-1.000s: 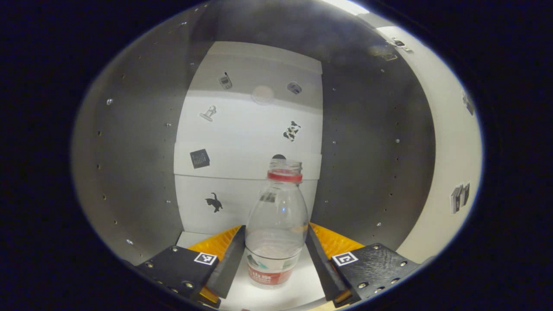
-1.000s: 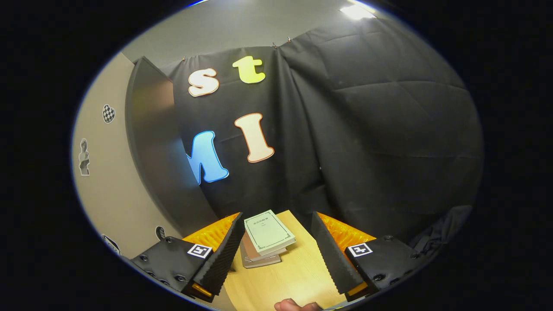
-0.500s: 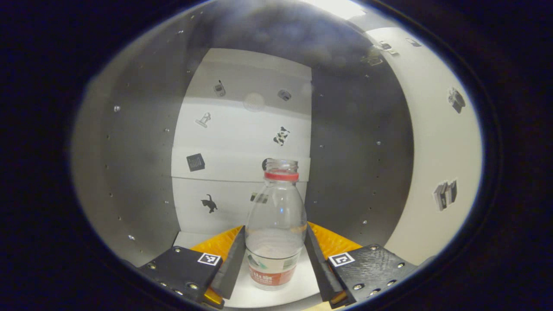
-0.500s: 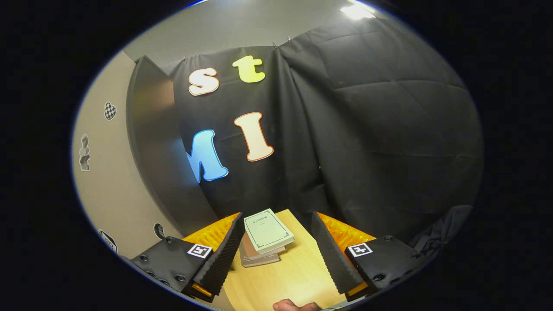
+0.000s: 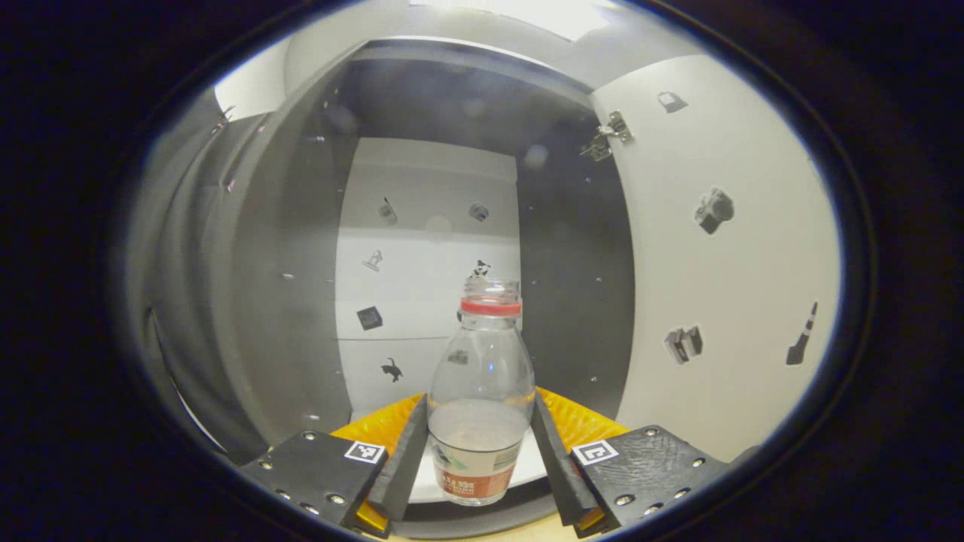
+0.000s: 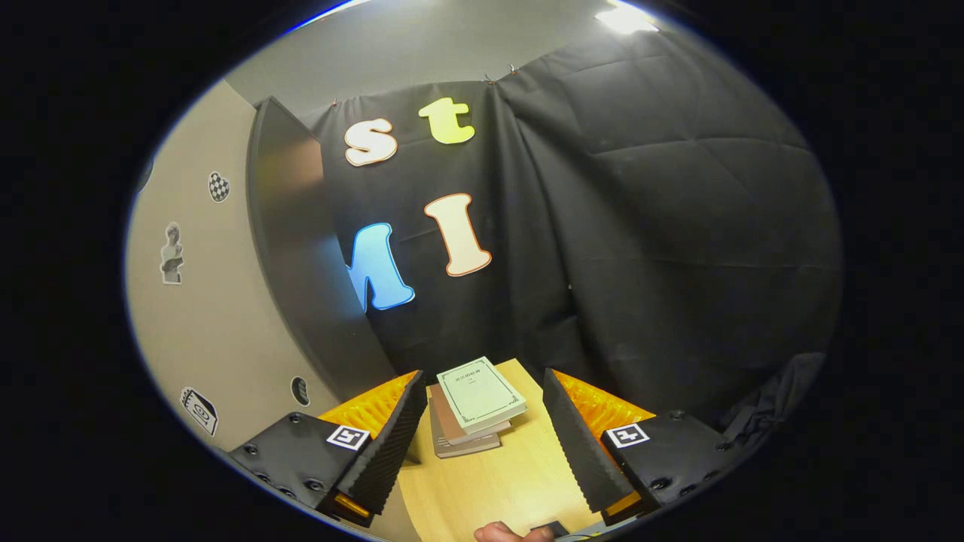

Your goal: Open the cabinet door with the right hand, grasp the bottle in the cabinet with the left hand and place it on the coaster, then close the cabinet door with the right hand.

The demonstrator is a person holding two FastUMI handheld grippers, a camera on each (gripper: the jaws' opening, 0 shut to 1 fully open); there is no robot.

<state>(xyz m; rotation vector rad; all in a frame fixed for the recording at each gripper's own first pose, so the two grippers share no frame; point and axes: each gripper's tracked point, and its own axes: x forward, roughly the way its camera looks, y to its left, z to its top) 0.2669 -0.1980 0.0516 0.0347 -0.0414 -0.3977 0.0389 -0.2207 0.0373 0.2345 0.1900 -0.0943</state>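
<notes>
A clear plastic bottle (image 5: 482,376) with a red neck ring, no cap and a red-and-white label stands upright between my left gripper's fingers. The left gripper (image 5: 479,410) is shut on its lower body, both fingers pressing its sides. The bottle's base is level with the front edge of the white cabinet shelf (image 5: 527,470). The cabinet (image 5: 286,286) has grey side walls and a white back with small stickers. Its door (image 5: 723,286) stands swung open on the right. My right gripper (image 6: 482,380) is open and holds nothing, beside the open door (image 6: 203,301) on its left.
A small stack of books (image 6: 476,399) lies on the wooden table (image 6: 497,482) ahead of the right gripper, by the black cloth wall. Part of a hand (image 6: 504,533) shows at the bottom edge. A hinge (image 5: 606,139) sits at the door's top.
The left gripper has drawn back out of the cabinet with the bottle held; the cabinet's front frame and open door now show. The right gripper shifted slightly.
</notes>
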